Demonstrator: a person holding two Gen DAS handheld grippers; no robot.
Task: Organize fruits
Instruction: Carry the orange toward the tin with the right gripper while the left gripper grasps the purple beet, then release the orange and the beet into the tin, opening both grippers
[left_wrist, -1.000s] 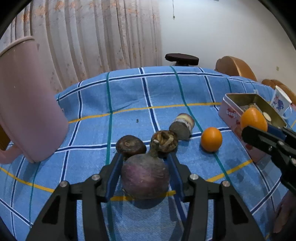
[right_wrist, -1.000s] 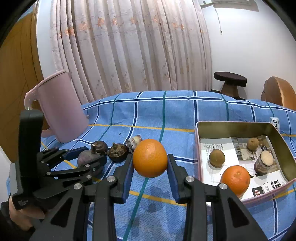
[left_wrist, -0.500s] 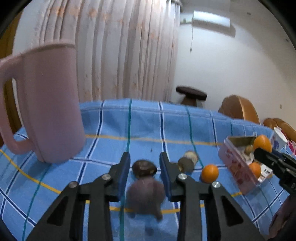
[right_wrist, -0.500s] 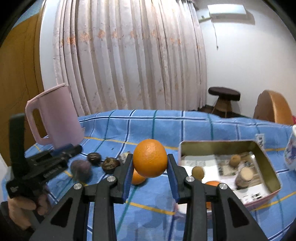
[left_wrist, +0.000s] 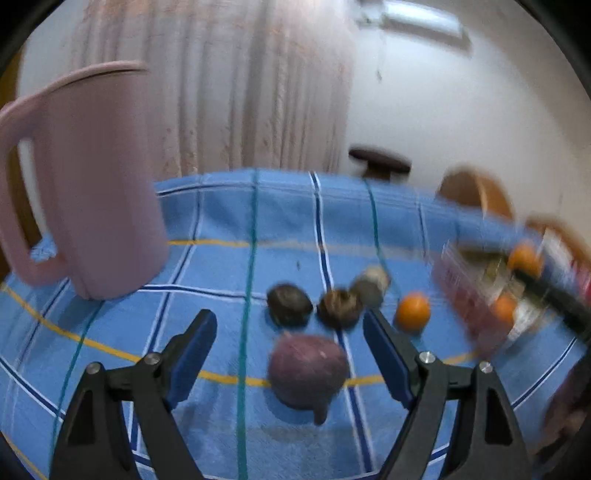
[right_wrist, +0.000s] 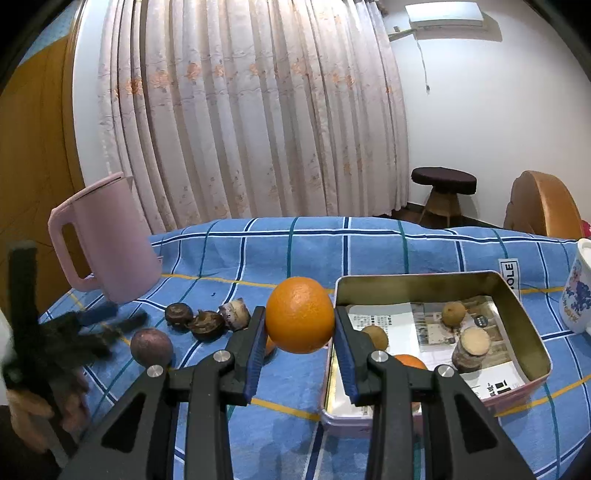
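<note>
Right tool (right_wrist: 300, 330) pinches an orange (right_wrist: 300, 315) above the tin's (right_wrist: 532, 332) near-left rim — next: carry it over the tin and release. Left tool (left_wrist: 290, 338) has just spread; purple fruit (left_wrist: 307, 371) lies free between its jaws on the bench.

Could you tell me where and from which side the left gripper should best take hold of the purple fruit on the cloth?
Grip the purple fruit across its round middle, coming from above and behind with the left gripper, whose jaws have just opened around it. Probably avoid the stub near its bottom, which offers little hold.

metal tin (right_wrist: 524, 321), checked cloth (right_wrist: 369, 251), perhaps cotton
</note>
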